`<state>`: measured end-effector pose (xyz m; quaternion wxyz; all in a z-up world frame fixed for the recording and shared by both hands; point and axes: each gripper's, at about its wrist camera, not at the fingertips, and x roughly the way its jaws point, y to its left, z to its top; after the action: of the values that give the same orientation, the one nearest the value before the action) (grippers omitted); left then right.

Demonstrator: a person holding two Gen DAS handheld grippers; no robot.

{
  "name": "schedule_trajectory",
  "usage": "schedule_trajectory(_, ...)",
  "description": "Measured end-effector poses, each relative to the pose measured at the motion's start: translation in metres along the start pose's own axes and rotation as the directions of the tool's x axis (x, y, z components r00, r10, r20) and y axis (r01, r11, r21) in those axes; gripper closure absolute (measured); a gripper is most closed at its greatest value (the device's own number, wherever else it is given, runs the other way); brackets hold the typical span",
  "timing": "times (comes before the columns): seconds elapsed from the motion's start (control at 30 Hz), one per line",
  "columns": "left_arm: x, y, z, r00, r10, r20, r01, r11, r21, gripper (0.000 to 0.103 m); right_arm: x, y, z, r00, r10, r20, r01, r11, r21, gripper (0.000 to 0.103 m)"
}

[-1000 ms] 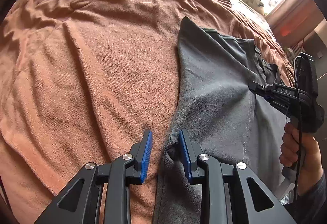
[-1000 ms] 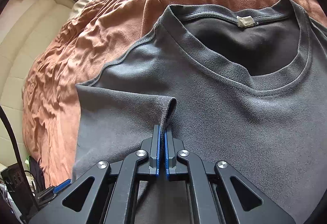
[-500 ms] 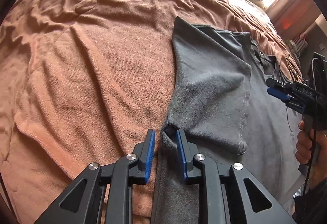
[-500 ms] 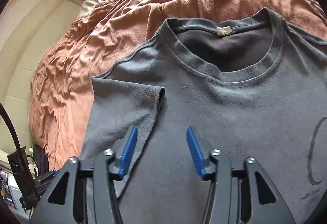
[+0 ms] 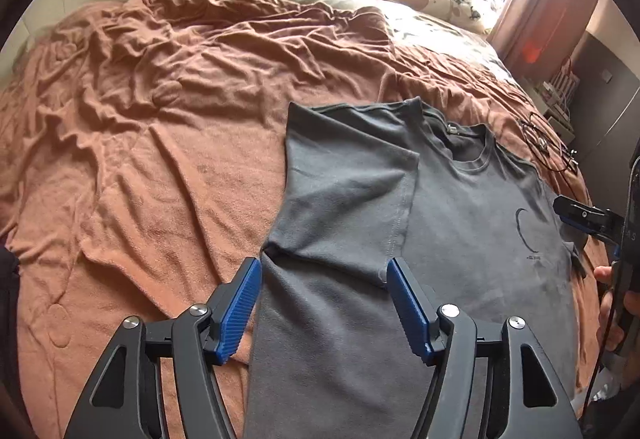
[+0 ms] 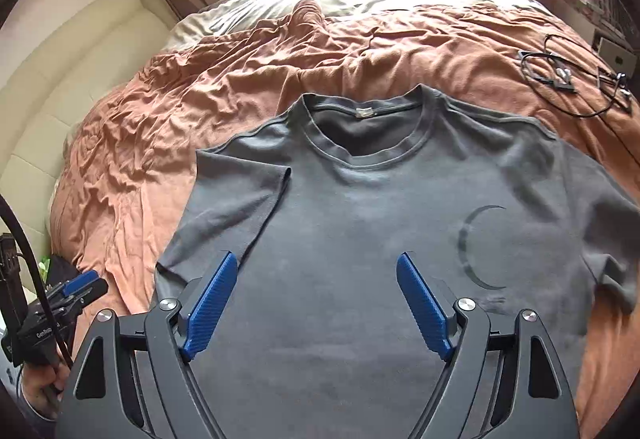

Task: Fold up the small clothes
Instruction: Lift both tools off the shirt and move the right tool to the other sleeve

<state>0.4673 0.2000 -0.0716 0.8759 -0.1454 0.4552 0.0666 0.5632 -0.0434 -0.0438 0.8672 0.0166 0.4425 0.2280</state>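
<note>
T-shirt (image 6: 360, 223) lies on blanket (image 6: 160, 111), cables (image 6: 568, 79) behind it.

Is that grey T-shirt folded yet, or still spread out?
Partly folded: the grey T-shirt has one sleeve turned in over the chest; the other side lies spread.

Left wrist view: above bed (image 5: 140, 159), tilted down, facing window, shirt's (image 5: 460, 207) folded side near. Right wrist view: same tilt, over shirt chest. Both share shirt, blanket, window end.
</note>
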Motion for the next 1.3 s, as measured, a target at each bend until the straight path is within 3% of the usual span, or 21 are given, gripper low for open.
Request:
schedule_trajectory(0.3, -0.054, -0.052, -0.014, 0.994, -0.024, 0.111, 0.016, 0.998, 0.064, 0.017, -0.086, 0.002, -0.033, 0.992, -0.086, 0.09, 0.088, 0.996, -0.022, 0.0)
schedule_trajectory(0.47, -0.076, -0.077, -0.021, 0.988, -0.005, 0.157, -0.01, 0.995, 0.095, 0.015, -0.12, -0.01, -0.053, 0.986, -0.104, 0.134, 0.106, 0.994, -0.009, 0.0)
schedule_trajectory(0.77, -0.101, -0.128, -0.035, 0.977, -0.057, 0.208, 0.032, 0.992, 0.119, 0.009, -0.161, -0.045, -0.08, 0.976, -0.148, 0.161, 0.145, 0.989, 0.032, 0.0)
schedule_trajectory(0.87, -0.104, -0.149, -0.039, 0.971, -0.11, 0.214, 0.081, 0.986, 0.143, 0.007, -0.171, -0.059, -0.088, 0.974, -0.158, 0.164, 0.151, 0.987, 0.053, 0.0)
schedule_trajectory(1.0, -0.104, -0.177, -0.044, 0.964, -0.168, 0.206, 0.133, 0.976, 0.174, 0.006, -0.183, -0.077, -0.101, 0.956, -0.23, 0.184, 0.219, 0.973, 0.078, 0.0)
schedule_trajectory(1.2, -0.104, -0.21, -0.052, 0.954, -0.204, 0.222, 0.152, 0.961, 0.23, 0.0, -0.191, -0.091, -0.108, 0.932, -0.311, 0.184, 0.297, 0.949, 0.102, 0.0)
schedule_trajectory(1.3, -0.098, -0.222, -0.052, 0.953, -0.221, 0.209, 0.17, 0.956, 0.238, 0.0, -0.2, -0.098, -0.11, 0.906, -0.356, 0.228, 0.334, 0.933, 0.131, 0.0)
